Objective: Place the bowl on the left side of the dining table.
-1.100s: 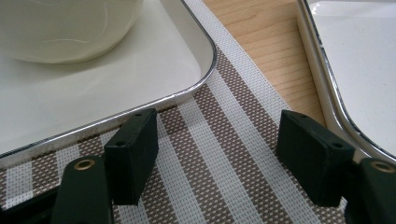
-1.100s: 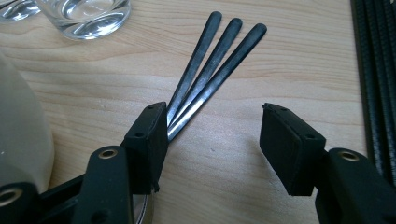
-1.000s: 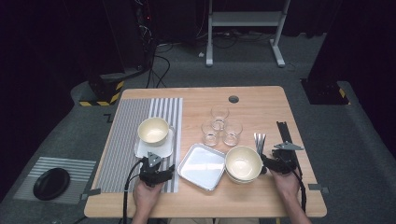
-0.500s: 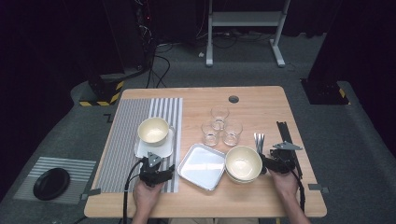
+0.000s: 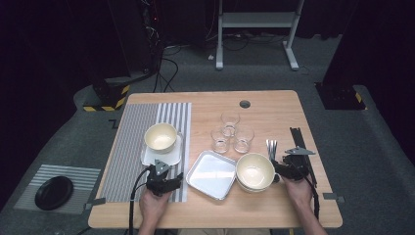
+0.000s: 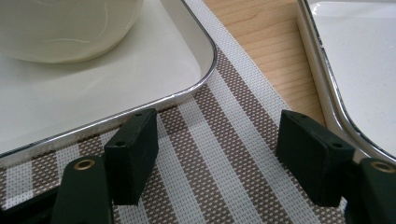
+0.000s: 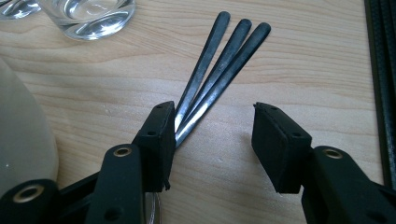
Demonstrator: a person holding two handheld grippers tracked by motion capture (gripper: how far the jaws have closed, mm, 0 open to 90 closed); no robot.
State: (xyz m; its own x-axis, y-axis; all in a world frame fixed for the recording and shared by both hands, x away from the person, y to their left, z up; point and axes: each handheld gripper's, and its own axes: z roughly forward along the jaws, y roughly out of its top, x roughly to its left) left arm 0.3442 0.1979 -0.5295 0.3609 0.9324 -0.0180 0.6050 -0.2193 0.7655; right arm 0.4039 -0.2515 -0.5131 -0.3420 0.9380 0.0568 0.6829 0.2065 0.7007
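The left gripper (image 6: 212, 154) rests on the brown-and-white striped woven placemat (image 6: 224, 154), jaws wide with nothing between, just short of the white metal-rimmed tray (image 6: 93, 93) bearing a cream bowl (image 6: 65, 28) cut off at the frame's top. The right gripper (image 7: 212, 140), jaws apart and just closing, straddles three dark metal cutlery handles (image 7: 219, 60); their working ends are hidden beneath its left jaw.

left gripper (image 5: 177, 177): jaws apart | right gripper (image 5: 277, 165): jaws closing, apart
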